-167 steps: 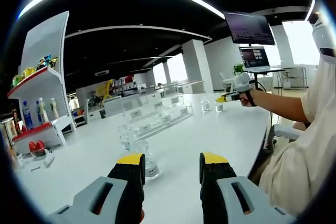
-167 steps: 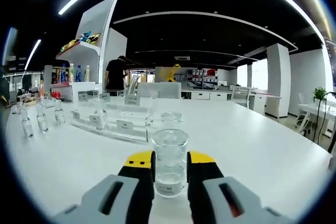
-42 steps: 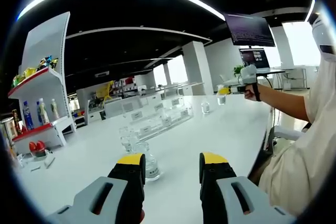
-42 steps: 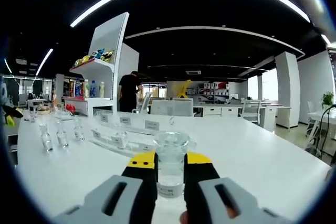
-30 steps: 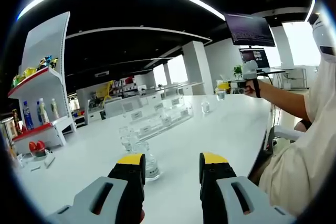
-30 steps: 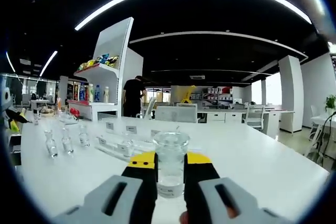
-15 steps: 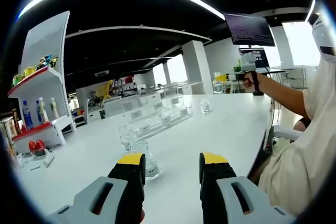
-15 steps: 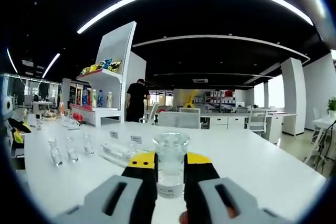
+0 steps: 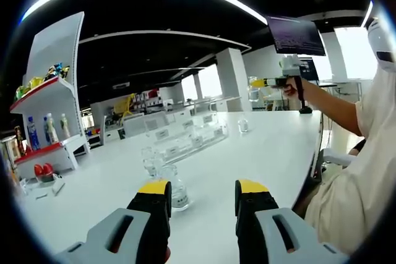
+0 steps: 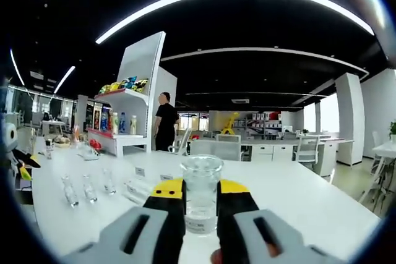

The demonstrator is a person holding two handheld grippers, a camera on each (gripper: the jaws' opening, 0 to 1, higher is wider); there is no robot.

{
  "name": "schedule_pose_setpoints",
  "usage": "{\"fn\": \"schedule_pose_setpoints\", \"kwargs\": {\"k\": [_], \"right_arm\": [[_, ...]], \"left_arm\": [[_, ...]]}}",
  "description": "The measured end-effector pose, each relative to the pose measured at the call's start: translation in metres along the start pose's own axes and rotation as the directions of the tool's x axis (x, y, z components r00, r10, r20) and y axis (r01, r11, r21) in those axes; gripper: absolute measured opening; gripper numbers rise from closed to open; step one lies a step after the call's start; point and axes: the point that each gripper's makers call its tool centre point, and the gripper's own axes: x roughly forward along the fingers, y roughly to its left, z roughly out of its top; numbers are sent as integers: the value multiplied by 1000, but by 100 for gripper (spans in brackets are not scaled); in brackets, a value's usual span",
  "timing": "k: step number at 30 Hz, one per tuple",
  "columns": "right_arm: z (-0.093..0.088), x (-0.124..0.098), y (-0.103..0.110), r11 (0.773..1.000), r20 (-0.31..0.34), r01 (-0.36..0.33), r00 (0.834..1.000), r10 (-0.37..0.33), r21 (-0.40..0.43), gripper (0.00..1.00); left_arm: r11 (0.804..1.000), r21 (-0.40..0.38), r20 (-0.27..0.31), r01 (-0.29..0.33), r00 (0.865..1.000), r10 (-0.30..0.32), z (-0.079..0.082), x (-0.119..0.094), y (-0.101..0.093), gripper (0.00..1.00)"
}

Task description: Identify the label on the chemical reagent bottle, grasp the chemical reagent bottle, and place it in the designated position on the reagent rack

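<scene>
White table [image 9: 260,153] in office w/ shelf unit [image 10: 133,91]; right gripper [image 10: 201,199] jaws clamp reagent bottle [image 10: 201,193], left gripper [image 9: 201,199] jaws apart.

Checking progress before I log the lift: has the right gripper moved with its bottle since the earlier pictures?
Yes. In the left gripper view the right gripper, shut on the reagent bottle, has risen off the white table to wall-monitor height.

Clear glass bottle [image 10: 201,193], yellow-tipped black right tool [image 10: 201,205], white table [image 10: 309,205].
</scene>
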Motion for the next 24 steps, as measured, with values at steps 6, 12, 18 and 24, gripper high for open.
{"fn": "schedule_pose_setpoints", "kwargs": {"k": [6,12,18,24], "right_arm": [[11,8,4,1000,14,-22,1000,22,12,18],[21,13,9,999,21,-33,999,33,2,18],[29,17,14,999,23,-41,999,41,-18,18],[38,24,17,999,24,-52,998,52,-16,18]], "left_arm": [[1000,0,3,-5,1000,5,1,-1,2,42],[1000,-3,5,-5,1000,5,0,-2,3,42],[1000,-2,7,-2,1000,2,1,-2,2,42],[1000,-4,11,-9,1000,9,2,-4,5,42]]}}
